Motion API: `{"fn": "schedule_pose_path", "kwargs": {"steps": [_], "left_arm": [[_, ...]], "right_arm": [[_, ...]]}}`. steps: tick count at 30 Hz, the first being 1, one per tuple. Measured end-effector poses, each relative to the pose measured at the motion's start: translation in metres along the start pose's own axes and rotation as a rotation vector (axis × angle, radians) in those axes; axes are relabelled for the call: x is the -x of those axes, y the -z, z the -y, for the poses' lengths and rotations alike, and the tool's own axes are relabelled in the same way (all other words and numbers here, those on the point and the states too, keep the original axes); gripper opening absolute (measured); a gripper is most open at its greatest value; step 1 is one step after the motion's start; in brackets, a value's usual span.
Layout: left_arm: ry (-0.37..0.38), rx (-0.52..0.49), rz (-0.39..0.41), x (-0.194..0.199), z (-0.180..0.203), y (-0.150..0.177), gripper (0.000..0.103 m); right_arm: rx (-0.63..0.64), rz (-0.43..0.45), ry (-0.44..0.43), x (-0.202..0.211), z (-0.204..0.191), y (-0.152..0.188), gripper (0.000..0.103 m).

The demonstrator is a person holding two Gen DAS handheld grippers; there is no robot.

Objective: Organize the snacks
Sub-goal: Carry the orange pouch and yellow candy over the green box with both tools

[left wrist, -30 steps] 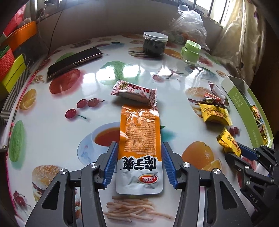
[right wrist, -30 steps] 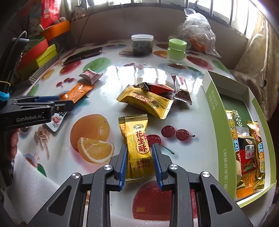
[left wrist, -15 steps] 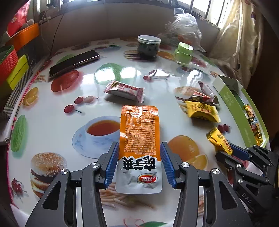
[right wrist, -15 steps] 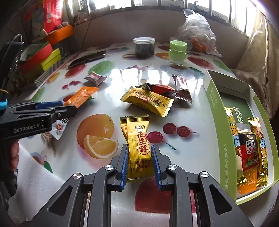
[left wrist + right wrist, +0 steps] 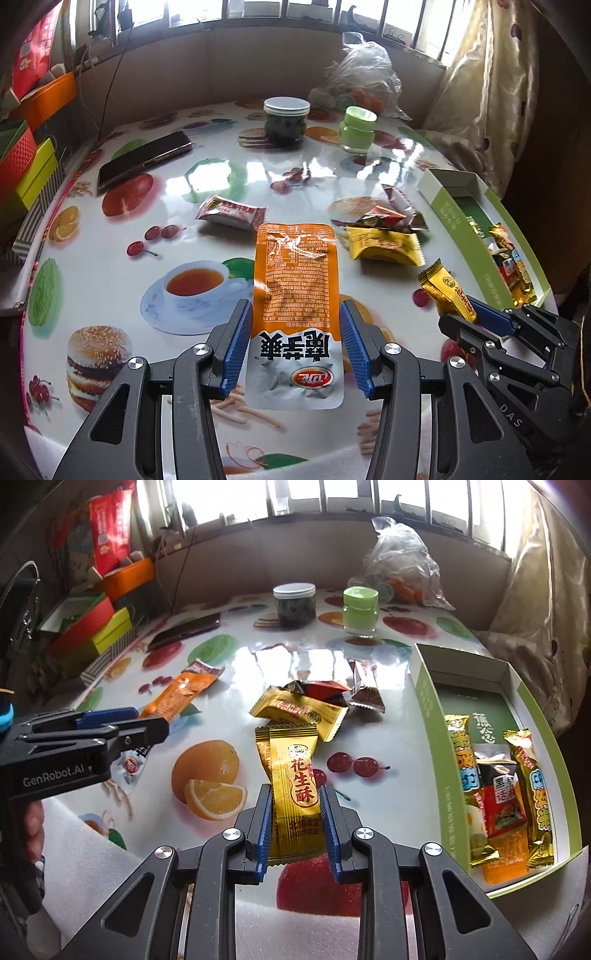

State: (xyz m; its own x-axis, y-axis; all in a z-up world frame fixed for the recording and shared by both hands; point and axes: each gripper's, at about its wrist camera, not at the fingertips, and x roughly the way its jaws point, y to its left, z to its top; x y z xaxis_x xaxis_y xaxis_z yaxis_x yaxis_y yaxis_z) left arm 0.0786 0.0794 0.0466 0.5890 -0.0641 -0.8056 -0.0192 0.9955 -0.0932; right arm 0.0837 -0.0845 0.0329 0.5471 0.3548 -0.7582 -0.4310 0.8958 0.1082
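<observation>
Left wrist view: left gripper (image 5: 295, 350) is clamped on an orange-and-white snack pouch (image 5: 295, 295), blue pads against both long edges; pouch is lifted off the table (image 5: 221, 177) and points toward 12 o'clock. At 11 o'clock from the pouch tip lies a red-and-white candy bar (image 5: 231, 214). At 2 o'clock sits a loose pile: yellow packet (image 5: 384, 245) w/ a red wrapper (image 5: 380, 216) touching its far edge. Green box (image 5: 458, 221) lies at 3 o'clock along the table edge, snacks inside its near end. Right gripper (image 5: 476, 321) enters at 4 o'clock, holding a gold bar (image 5: 448, 290). Far side: phone (image 5: 144, 158) at 10 o'clock, dark jar (image 5: 286, 120) at 12, green jar (image 5: 358, 129) at 1, plastic bag (image 5: 364, 79) behind them.

Right wrist view: right gripper (image 5: 295, 821) is closed on the gold bar (image 5: 295, 779), held lengthwise, tip toward 12 o'clock, above the table (image 5: 388, 716). Yellow packet (image 5: 299, 712) and red wrapper (image 5: 321, 690) lie just beyond at 12. Green box (image 5: 428, 709) at 3 o'clock; approx. four packets stand side by side in its near end. Left gripper (image 5: 155, 723) at 9 o'clock holds the pouch (image 5: 181, 694). Stacked boxes (image 5: 92, 631) at 10 o'clock.
</observation>
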Motion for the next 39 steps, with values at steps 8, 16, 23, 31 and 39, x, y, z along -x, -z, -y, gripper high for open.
{"fn": "schedule_pose_path", "kwargs": {"steps": [8, 16, 23, 31, 39], "left_arm": [[0.019, -0.031, 0.021, 0.008, 0.024, -0.004, 0.050], [0.040, -0.061, 0.032, 0.011, 0.047, -0.011, 0.050], [0.080, -0.093, 0.038, 0.011, 0.071, -0.019, 0.050], [0.129, -0.125, 0.055, 0.011, 0.100, -0.032, 0.050], [0.178, -0.146, 0.052, 0.003, 0.127, -0.041, 0.050]], "right_arm": [[-0.036, 0.037, 0.009, 0.021, 0.017, -0.002, 0.024], [-0.066, 0.064, 0.025, 0.036, 0.034, -0.004, 0.024], [-0.110, 0.091, 0.055, 0.050, 0.056, -0.003, 0.024], [-0.167, 0.116, 0.107, 0.065, 0.086, 0.001, 0.024], [-0.222, 0.122, 0.165, 0.077, 0.116, 0.009, 0.024]]}}
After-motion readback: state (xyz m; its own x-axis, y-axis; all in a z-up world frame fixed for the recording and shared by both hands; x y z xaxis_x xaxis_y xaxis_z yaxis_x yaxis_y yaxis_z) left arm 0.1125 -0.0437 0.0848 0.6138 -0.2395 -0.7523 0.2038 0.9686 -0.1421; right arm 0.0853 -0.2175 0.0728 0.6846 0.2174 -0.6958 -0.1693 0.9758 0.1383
